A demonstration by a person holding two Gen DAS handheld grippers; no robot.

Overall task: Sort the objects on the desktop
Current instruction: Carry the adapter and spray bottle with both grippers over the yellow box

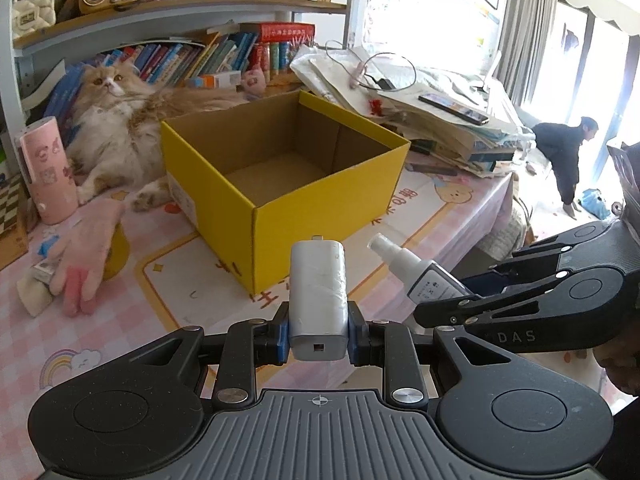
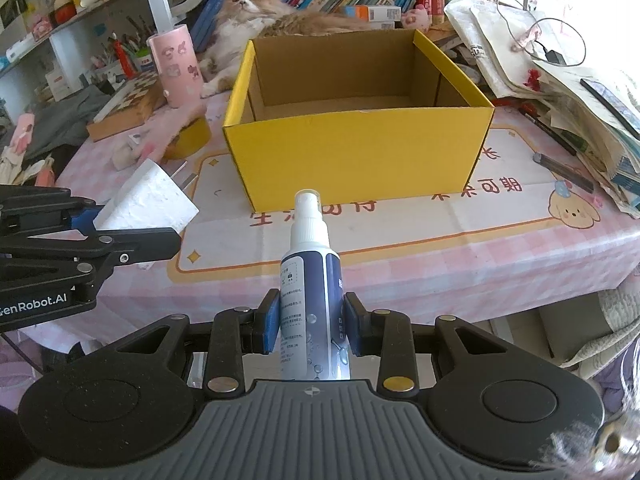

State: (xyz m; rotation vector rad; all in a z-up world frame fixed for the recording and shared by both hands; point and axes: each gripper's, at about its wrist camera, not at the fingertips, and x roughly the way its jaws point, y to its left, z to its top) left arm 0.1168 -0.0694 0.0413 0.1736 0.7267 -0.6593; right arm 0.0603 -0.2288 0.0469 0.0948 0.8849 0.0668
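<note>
Two items were held in the air, just short of the yellow box (image 2: 360,152). L gripper (image 1: 318,334) was clamped on a white charger (image 1: 318,300), blue pads pressing its sides, prongs pointing toward the box. R gripper (image 2: 311,324) was gripping a white-and-blue spray bottle (image 2: 311,280), nozzle up and tilted fwd. Both sat side by side, close but not touching.

Box was open-topped w/ nothing visible inside, its near wall facing the grippers, one corner toward the L one. Bare pink table mat (image 2: 400,240) lay between grippers and box; table's near edge ran below the bottle.

Left of the box: pink glove (image 1: 90,256) over a yellow tape roll (image 2: 192,136), pink cylinder (image 2: 176,66). Behind it lay a cat (image 2: 256,12). Right side was crowded by a paper stack (image 2: 560,92), w/ dark pens (image 2: 564,166) near the box's right wall.
</note>
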